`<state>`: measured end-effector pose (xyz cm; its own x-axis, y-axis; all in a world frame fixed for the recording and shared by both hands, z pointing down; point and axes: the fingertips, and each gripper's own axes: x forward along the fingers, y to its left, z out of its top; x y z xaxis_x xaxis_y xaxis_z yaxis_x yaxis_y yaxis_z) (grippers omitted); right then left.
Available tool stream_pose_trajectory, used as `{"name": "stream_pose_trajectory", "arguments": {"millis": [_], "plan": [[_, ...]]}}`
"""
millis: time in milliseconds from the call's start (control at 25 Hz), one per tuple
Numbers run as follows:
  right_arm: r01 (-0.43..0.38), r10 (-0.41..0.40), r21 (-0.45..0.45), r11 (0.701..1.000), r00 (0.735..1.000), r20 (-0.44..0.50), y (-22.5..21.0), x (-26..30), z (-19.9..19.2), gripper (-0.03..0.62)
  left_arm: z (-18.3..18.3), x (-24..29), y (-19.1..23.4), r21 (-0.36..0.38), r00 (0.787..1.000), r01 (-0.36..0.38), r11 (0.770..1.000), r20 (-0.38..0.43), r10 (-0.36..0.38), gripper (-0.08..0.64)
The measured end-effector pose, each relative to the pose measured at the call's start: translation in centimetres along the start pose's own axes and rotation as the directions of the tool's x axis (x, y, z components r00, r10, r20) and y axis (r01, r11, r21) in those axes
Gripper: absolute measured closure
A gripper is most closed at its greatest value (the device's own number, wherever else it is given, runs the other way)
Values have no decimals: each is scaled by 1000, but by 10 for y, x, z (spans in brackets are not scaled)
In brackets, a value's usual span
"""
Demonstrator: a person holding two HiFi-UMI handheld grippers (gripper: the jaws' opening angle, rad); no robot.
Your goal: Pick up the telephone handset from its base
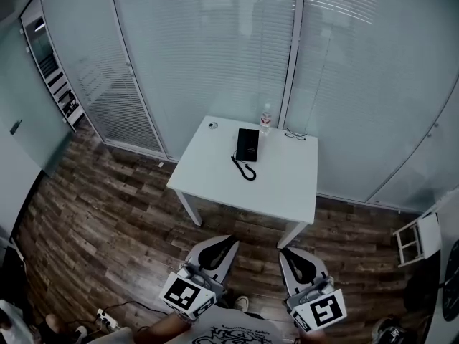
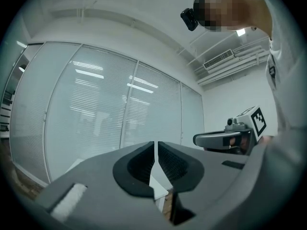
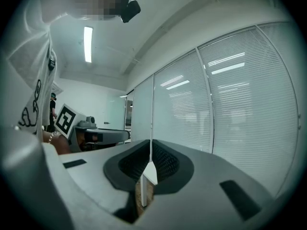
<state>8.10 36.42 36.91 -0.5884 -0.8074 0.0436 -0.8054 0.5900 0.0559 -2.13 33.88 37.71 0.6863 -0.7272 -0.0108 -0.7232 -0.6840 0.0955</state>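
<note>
Head view showed the telephone (image 1: 247, 144) as a small black shape near the far edge of the white desk (image 1: 287, 185), with its coiled cord (image 1: 244, 169) curling toward you. At that size you could not tell the handset apart from its base. A clear bottle (image 1: 266, 118) stood just beside the telephone at the desk's far edge, and a small round thing (image 1: 212, 125) lay near the far left corner. The desk stood on a dark wood floor (image 1: 107, 228) against glass walls with blinds (image 1: 215, 49).

You held both tools low and close to your body, well apart from the desk and pointing toward it. The left tool (image 1: 230, 240) had its jaws pressed together with nothing between them, as the left gripper view (image 2: 156, 150) made plain. The right tool (image 1: 285, 251) was likewise closed and empty in the right gripper view (image 3: 150, 153). Each tool showed beside the other in those views.
</note>
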Motion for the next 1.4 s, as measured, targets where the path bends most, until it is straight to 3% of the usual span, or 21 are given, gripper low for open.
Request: {"name": "stream_pose_trajectory", "arguments": {"millis": [440, 1160, 1400], "plan": [[2, -2, 12, 1000, 1000, -14, -27, 44, -6, 578, -1, 36, 41, -4, 1000, -10, 1000, 7, 10, 537], [6, -5, 14, 1000, 998, -70, -53, 239, 1, 578, 24, 94, 232, -30, 1000, -18, 999, 24, 19, 537], [26, -23, 36, 999, 995, -98, -53, 276, -11, 578, 15, 104, 271, -47, 1000, 5, 999, 8, -5, 537]]}}
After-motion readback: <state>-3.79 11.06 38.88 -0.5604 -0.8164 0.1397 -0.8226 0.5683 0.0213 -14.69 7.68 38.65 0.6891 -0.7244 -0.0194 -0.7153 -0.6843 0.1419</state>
